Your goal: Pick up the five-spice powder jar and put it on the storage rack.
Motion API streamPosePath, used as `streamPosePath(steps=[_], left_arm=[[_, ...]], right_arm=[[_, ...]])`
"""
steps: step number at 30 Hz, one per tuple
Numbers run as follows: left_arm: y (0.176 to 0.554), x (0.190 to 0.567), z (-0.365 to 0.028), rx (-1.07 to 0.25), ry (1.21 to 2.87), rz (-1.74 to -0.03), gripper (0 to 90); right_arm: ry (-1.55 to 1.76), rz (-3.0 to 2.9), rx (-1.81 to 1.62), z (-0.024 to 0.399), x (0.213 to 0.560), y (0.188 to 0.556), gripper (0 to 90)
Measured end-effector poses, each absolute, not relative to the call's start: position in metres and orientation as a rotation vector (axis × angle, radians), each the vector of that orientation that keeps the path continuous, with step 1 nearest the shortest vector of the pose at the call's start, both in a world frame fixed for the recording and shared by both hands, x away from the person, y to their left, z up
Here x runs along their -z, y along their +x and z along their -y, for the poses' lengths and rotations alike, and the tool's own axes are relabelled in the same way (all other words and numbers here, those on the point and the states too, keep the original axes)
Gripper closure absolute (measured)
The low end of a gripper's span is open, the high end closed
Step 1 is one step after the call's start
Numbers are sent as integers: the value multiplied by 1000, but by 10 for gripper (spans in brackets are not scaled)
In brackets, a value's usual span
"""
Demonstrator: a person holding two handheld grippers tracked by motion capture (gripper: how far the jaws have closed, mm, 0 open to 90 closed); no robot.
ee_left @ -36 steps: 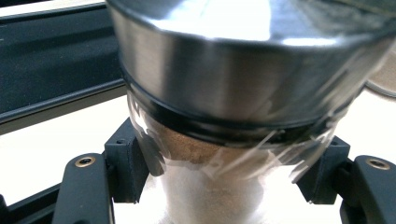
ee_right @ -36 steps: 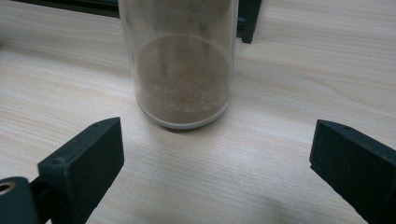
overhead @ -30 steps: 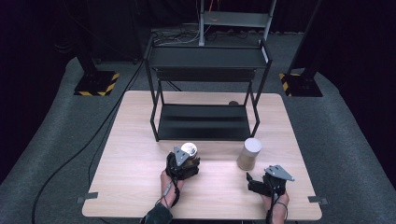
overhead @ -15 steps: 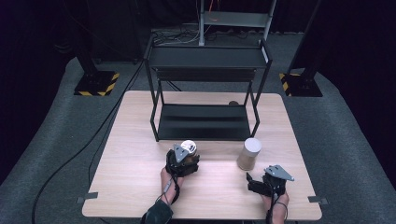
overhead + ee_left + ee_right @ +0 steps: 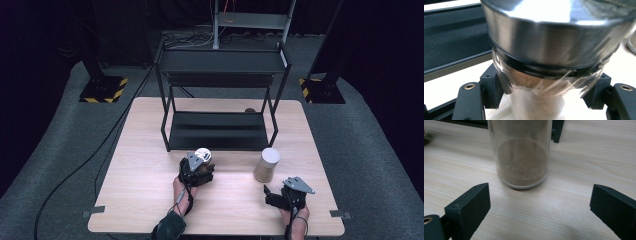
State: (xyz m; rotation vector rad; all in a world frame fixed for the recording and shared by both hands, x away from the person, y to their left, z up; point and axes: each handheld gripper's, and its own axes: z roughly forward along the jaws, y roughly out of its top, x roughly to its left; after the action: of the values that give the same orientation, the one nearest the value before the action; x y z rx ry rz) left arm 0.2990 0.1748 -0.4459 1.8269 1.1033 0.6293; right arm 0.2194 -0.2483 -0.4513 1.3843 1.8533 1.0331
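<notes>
While the left gripper [image 5: 197, 169] presses its two black pads against the glass body of a jar with a steel lid [image 5: 549, 45], this jar stands between its jaws, just in front of the black shelf rack [image 5: 220, 130]. To the right, a second jar of brown powder [image 5: 522, 155] stands on the wooden table [image 5: 150, 185], a little ahead of the right gripper [image 5: 280, 195], whose jaws are wide apart and hold nothing.

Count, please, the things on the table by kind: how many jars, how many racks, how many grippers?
Jars: 2, one with a metal lid in the left gripper, one with brown powder standing before the right gripper
Black shelf racks: 1
Grippers: 2
Total: 5
</notes>
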Motion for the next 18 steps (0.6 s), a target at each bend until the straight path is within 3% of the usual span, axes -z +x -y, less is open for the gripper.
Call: streamPosePath(steps=[18], left_arm=[[308, 445, -174, -635, 1831, -1104, 307]], right_arm=[[1383, -1858, -1029, 248, 451, 220, 22]])
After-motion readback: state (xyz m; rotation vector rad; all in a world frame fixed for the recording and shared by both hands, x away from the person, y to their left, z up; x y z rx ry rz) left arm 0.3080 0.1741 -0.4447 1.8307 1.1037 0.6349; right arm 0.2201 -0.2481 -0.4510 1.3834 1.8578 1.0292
